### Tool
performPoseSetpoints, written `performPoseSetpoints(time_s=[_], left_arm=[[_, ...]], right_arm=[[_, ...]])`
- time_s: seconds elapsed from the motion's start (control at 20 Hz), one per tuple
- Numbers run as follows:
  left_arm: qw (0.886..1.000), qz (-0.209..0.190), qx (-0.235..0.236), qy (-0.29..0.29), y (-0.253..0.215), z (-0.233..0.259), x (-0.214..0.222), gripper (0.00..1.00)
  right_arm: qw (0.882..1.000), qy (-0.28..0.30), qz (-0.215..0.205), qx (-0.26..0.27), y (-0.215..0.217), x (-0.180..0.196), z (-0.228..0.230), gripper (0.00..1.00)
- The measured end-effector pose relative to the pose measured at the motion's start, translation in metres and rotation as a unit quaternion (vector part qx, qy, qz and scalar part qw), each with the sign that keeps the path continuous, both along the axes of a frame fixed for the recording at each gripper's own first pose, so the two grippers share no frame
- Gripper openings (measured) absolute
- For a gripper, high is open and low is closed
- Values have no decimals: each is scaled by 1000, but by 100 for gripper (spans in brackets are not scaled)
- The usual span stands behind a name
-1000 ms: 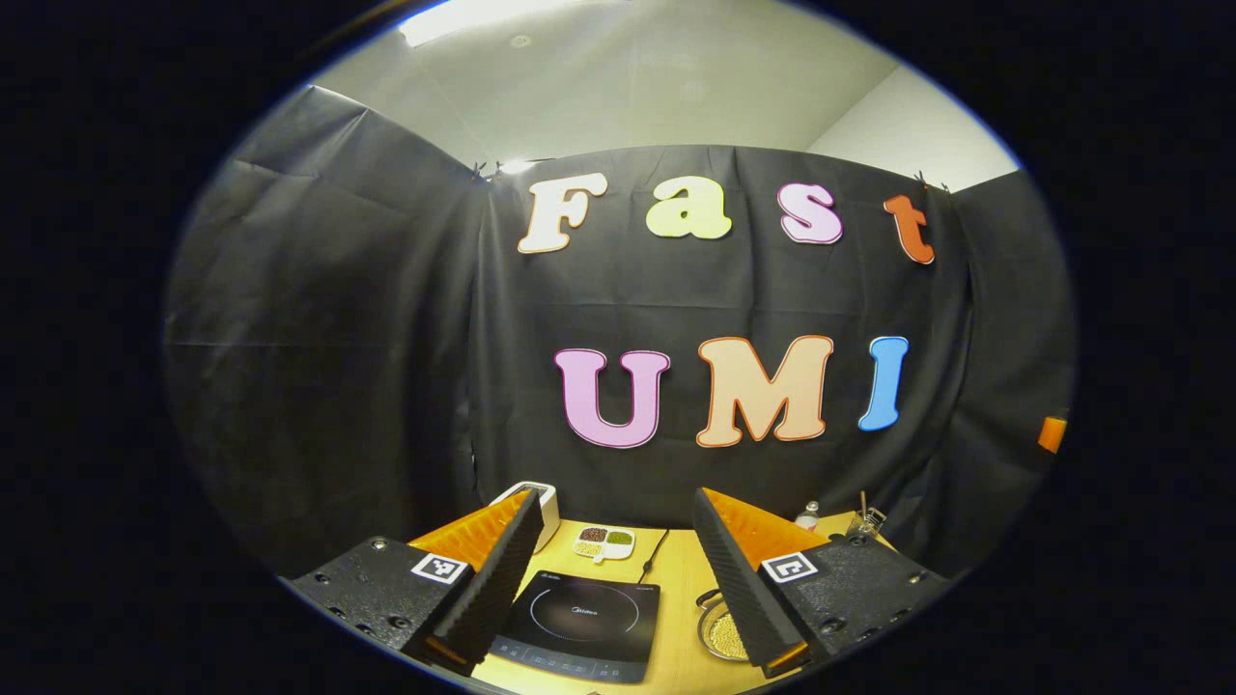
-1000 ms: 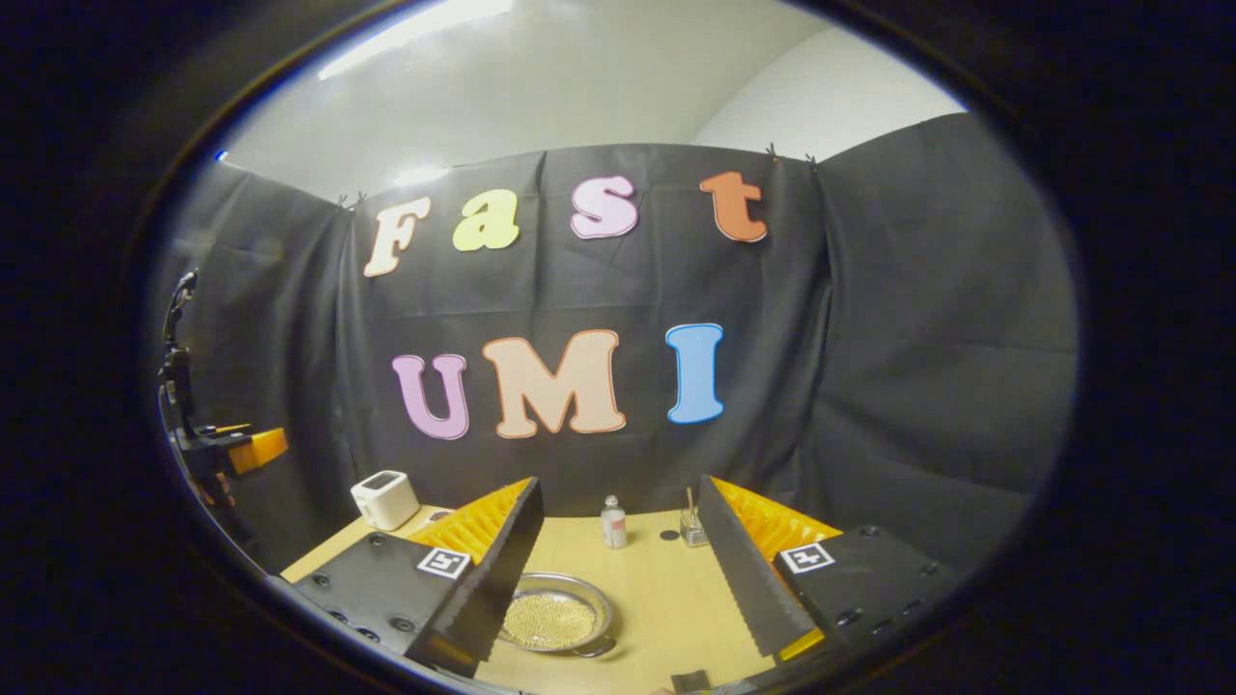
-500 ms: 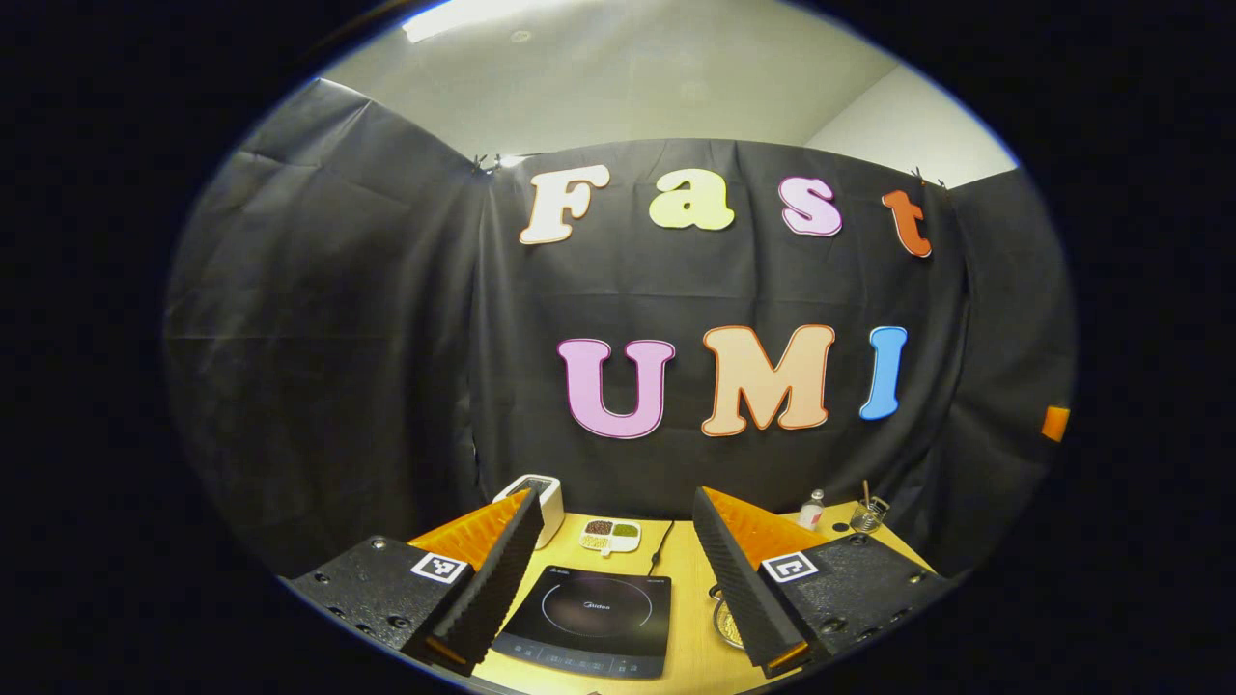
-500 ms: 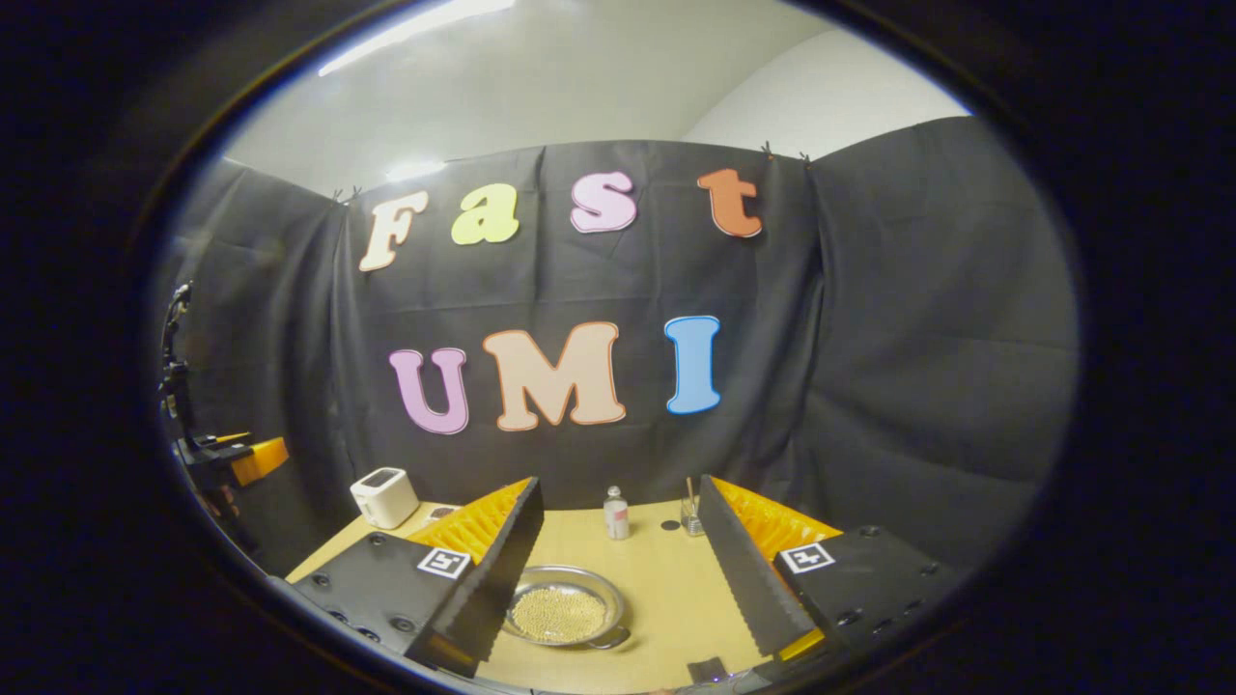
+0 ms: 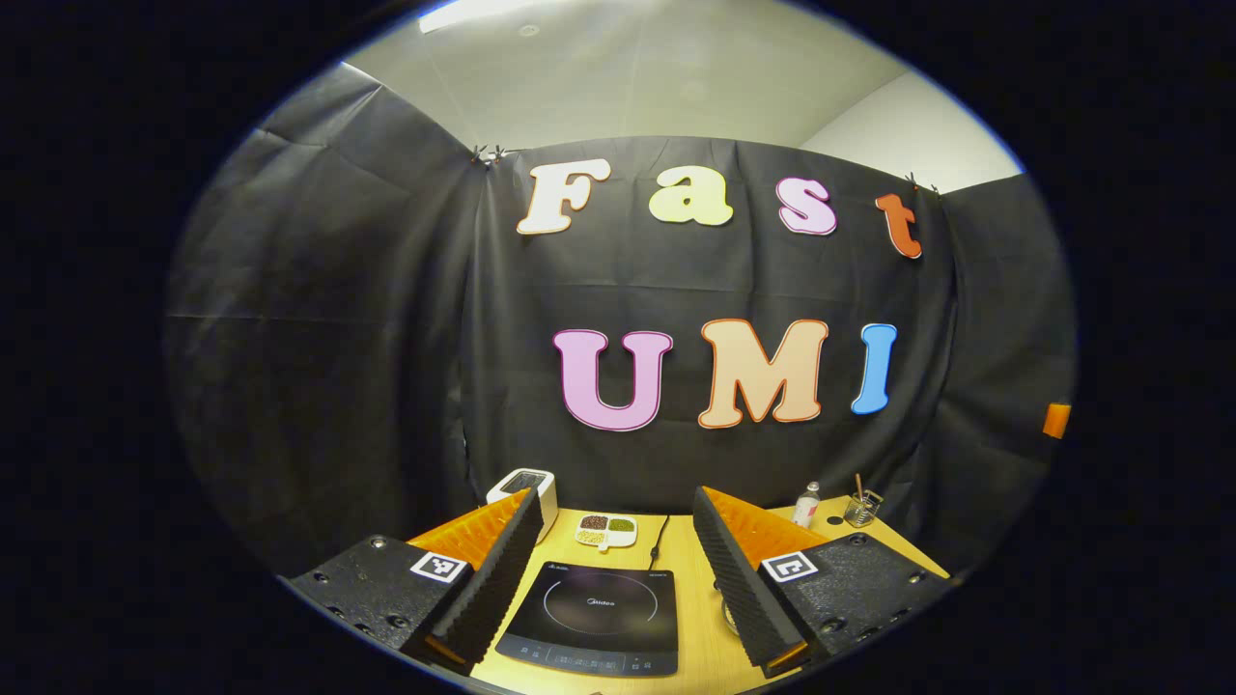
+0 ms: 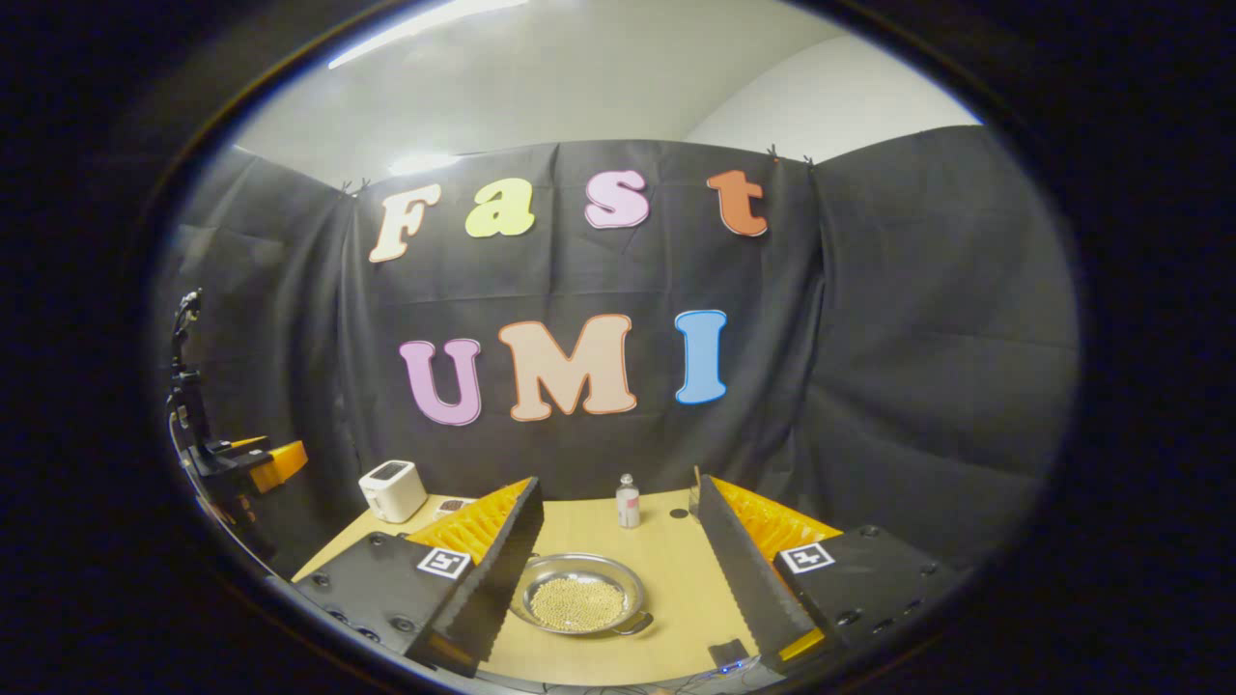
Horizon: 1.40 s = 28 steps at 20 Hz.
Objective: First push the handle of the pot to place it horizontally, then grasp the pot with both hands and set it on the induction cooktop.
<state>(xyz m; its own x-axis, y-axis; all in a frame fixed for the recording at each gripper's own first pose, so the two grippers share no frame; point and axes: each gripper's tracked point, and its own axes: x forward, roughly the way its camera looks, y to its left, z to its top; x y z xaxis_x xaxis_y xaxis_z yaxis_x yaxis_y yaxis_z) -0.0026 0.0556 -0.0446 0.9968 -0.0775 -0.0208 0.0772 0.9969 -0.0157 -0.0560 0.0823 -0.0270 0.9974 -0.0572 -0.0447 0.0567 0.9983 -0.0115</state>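
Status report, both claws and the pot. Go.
Left claw open above the induction cooktop. Right claw open over the pot. Pot on the table, untouched, beads inside. Nothing in the way.

pot (image 6: 577, 603): 1 | cooktop (image 5: 594, 617): 1 | toaster (image 6: 392, 489): 1 | bottle (image 6: 628, 502): 1 | divided dish (image 5: 605, 529): 1 | glass (image 5: 862, 507): 1 | table (image 6: 666, 579): 1
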Motion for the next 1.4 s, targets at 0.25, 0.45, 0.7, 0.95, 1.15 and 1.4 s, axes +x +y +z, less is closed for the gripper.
performPoseSetpoints(time_s=[0.25, 0.45, 0.7, 0.95, 1.15, 1.4], left_arm=[[1000, 9, 1, -2, 9, -1, 4, 92], [1000, 7, -6, 6, 7, -9, 14, 92], [1000, 3, -3, 16, -1, -22, 32, 92], [1000, 3, -2, 14, -6, -26, 50, 92], [1000, 9, -3, 18, -9, -30, 64, 92], [1000, 12, 1, 29, -21, -40, 83, 95]], right_arm=[[1000, 18, 9, 4, 13, 10, -15, 94], [998, 61, 2, -3, 12, 21, -52, 94], [991, 137, 7, 5, 18, 32, -114, 100], [978, 207, 2, 21, 19, 39, -177, 46], [964, 263, 2, 33, 16, 41, -222, 2], [939, 340, 1, 60, 7, 43, -277, 3]])
